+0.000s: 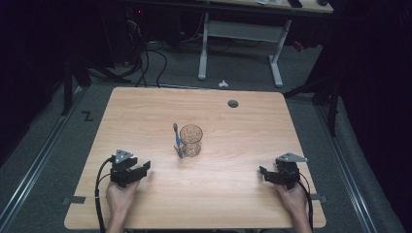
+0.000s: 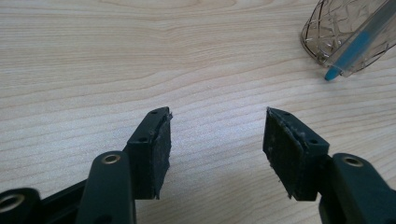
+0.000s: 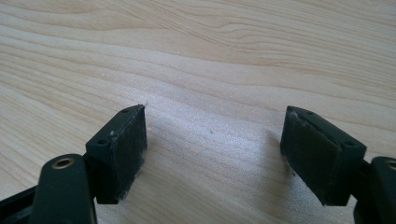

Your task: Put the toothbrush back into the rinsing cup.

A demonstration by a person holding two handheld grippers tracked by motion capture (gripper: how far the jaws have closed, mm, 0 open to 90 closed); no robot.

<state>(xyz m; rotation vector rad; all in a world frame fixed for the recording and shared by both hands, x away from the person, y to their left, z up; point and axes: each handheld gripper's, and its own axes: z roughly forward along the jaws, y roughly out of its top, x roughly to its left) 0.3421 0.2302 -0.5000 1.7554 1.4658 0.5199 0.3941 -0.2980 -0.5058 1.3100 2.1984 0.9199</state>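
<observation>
A clear patterned glass cup (image 1: 191, 140) stands near the middle of the wooden table (image 1: 145, 111). A blue and clear toothbrush (image 1: 178, 141) leans against its left side. The left gripper view catches the cup (image 2: 336, 28) and the toothbrush's blue end (image 2: 348, 51) at the top right. My left gripper (image 1: 140, 168) rests on the table's near left part, open, with bare wood between its pads (image 2: 159, 149). At the near right my right gripper (image 1: 265, 173) is open as well, nothing between its pads (image 3: 126, 149).
A dark round hole (image 1: 233, 103) sits in the table's far right part. Beyond the table stand a white desk frame (image 1: 240, 43) and cables (image 1: 145, 63) on the grey floor. A small white object (image 1: 223, 83) lies on the floor.
</observation>
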